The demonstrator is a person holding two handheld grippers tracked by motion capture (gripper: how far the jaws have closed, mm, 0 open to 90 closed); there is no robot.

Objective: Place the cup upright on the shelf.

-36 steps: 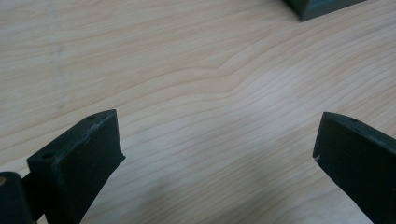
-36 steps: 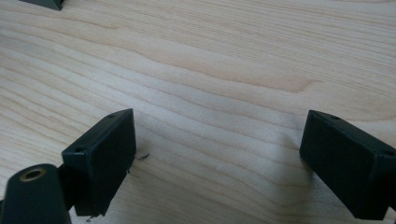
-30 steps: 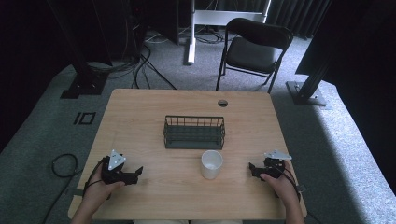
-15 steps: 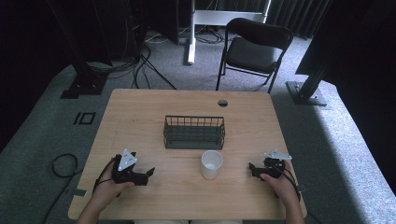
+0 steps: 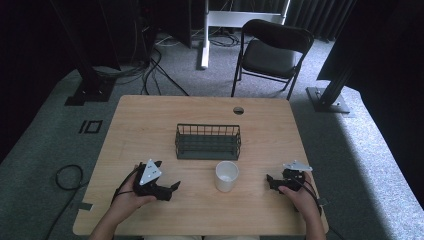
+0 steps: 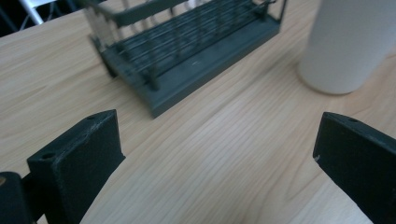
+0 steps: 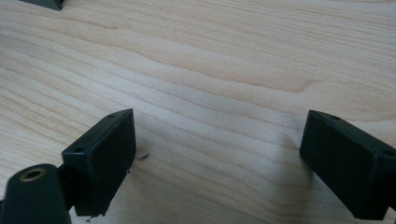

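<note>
A white cup (image 5: pixel 227 175) stands upright on the wooden table (image 5: pixel 150 120), just in front of a dark wire basket (image 5: pixel 208 141). My left gripper (image 5: pixel 168 179) is held low over the table to the left of the cup, open and holding nothing. In the left gripper view its gripper (image 6: pixel 219 154) frames bare wood, with the basket (image 6: pixel 187 51) ahead and the cup (image 6: pixel 350 42) at the upper right. My right gripper (image 5: pixel 272 182) rests to the right of the cup, open. In the right gripper view its gripper (image 7: pixel 219 158) stands over bare wood.
A round cable hole (image 5: pixel 238 110) is near the table's far edge. A black folding chair (image 5: pixel 272 52) stands beyond the table. Cables (image 5: pixel 67 177) lie on the floor at the left. A corner of the basket (image 7: pixel 46 3) shows at the top left.
My left gripper has moved right along the table's front toward the cup and turned to face it. The right gripper has stayed in place.
</note>
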